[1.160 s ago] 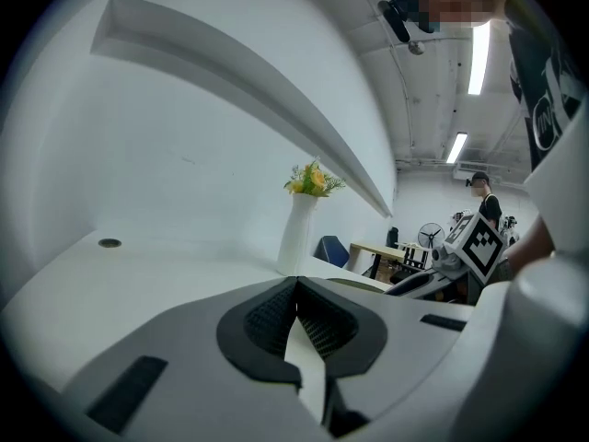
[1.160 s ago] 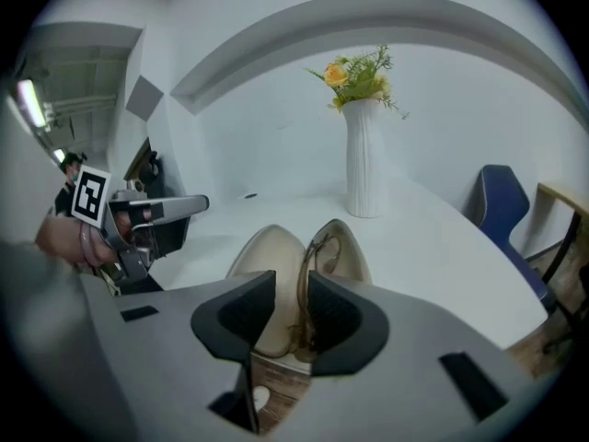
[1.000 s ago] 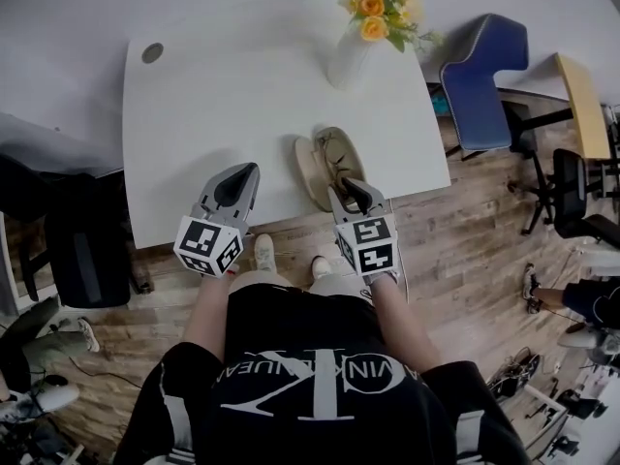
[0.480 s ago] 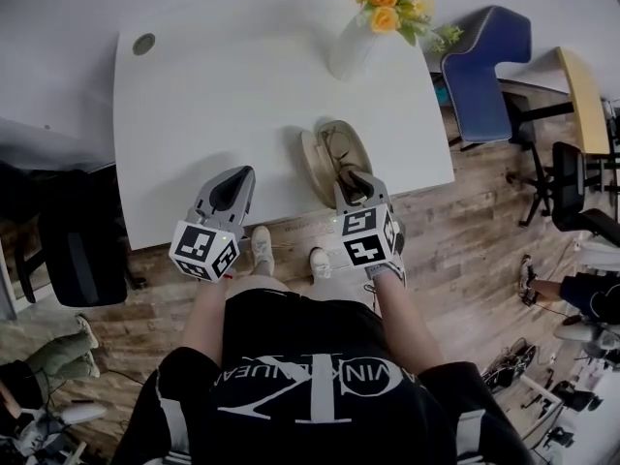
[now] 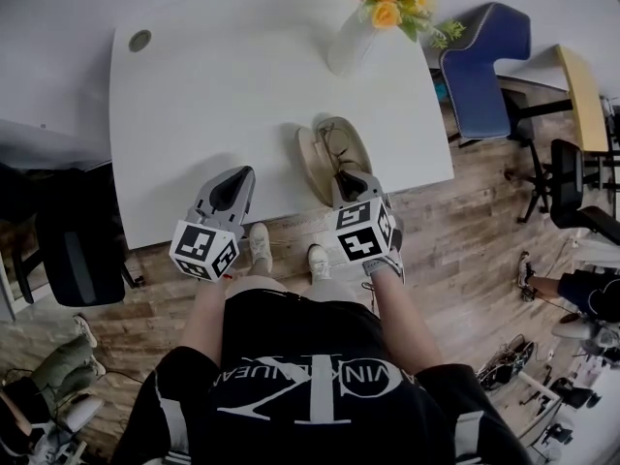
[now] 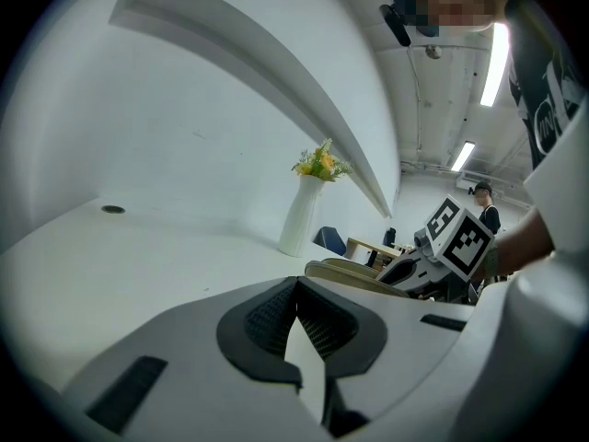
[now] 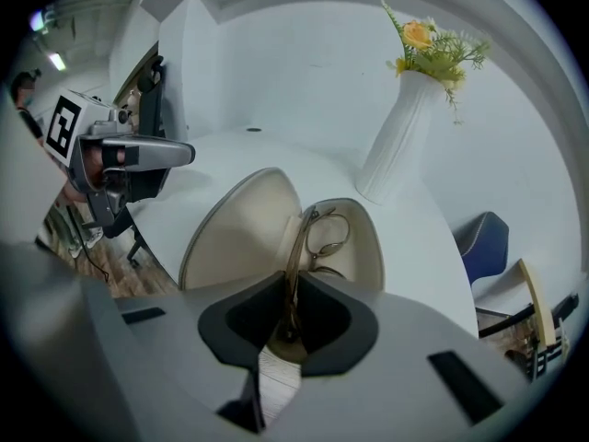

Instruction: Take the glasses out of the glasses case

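Note:
A beige glasses case (image 5: 318,163) lies open near the white table's (image 5: 223,95) front edge. The thin-framed glasses (image 5: 339,151) rest in its right half. My right gripper (image 5: 349,180) points steeply down into the case. In the right gripper view its jaws (image 7: 287,293) have just been closing and pinch one temple arm of the glasses (image 7: 324,233), beside the raised lid (image 7: 239,228). My left gripper (image 5: 235,184) hovers over the table left of the case. It (image 6: 296,293) is shut, with nothing between its pads.
A white vase (image 5: 347,51) of orange flowers stands at the table's far edge behind the case. A round cable hole (image 5: 139,40) sits at the far left corner. A blue chair (image 5: 484,71) stands right of the table and a dark chair (image 5: 77,250) left of it.
My right gripper has rolled and tipped further down at the case, and its jaws have closed on the glasses' temple arm. The left gripper has barely moved.

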`<state>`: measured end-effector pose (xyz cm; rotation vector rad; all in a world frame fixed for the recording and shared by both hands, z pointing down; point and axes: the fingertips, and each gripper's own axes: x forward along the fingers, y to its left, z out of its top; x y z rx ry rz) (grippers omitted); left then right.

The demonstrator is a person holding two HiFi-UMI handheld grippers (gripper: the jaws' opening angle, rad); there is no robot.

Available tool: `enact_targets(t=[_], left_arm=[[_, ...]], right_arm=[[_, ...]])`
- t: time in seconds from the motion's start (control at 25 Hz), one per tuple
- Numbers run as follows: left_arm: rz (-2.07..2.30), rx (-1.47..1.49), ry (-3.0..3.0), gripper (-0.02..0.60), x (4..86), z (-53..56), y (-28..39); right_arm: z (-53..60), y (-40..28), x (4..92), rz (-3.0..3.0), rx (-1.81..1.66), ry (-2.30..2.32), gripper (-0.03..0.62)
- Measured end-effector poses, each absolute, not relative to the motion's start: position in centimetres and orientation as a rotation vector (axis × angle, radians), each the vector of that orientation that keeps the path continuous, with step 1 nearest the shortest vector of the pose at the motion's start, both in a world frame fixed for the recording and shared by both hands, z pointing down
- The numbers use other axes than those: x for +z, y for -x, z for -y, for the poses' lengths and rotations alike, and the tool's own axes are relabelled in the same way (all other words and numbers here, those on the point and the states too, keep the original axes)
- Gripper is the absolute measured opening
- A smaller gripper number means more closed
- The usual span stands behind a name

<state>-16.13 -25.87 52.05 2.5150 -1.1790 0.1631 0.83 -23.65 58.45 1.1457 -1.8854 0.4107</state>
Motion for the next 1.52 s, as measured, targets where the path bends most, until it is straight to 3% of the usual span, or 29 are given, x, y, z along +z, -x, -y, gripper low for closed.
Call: enact_targets(t=[0.56,1.52], left_arm=[[1.183,0.160,-2.521,0.015,51.9,25.5,15.8],[1.320,0.118,-2.555,0.015,47.7,25.9,17.1]], right_arm=[[24.2,-0.6,56.3,2.068,0.588,-1.227,0.044],[24.6,0.4,51.5,2.326,0.594,-1.242,0.044]])
